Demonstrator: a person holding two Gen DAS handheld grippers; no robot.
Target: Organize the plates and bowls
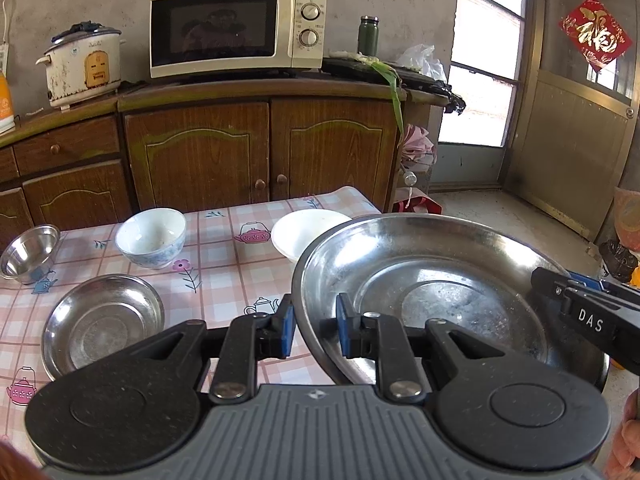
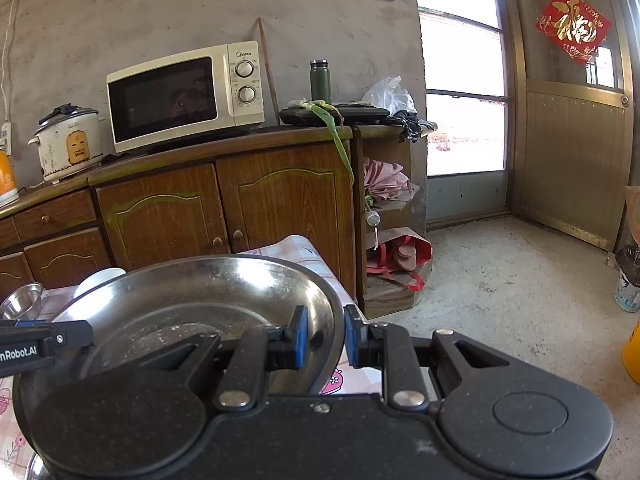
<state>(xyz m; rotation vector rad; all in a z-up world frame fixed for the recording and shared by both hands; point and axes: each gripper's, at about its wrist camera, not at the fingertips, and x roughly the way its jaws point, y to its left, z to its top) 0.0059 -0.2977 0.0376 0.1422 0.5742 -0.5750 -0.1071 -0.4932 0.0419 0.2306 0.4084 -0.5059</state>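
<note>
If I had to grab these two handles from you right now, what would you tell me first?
Left tongs: shut on the near-left rim of the big steel basin.
Right tongs: shut on the basin's opposite rim. Both carry it together, lifted at the table's right end, so don't loosen either one.

On the checked tablecloth: a shallow steel dish near left, a small steel bowl far left, a blue-patterned bowl in the middle, and a white bowl partly behind the basin.

Done: basin picked up. No dishes are stacked yet.
Left: set the basin down, then group the bowls and dishes.
</note>
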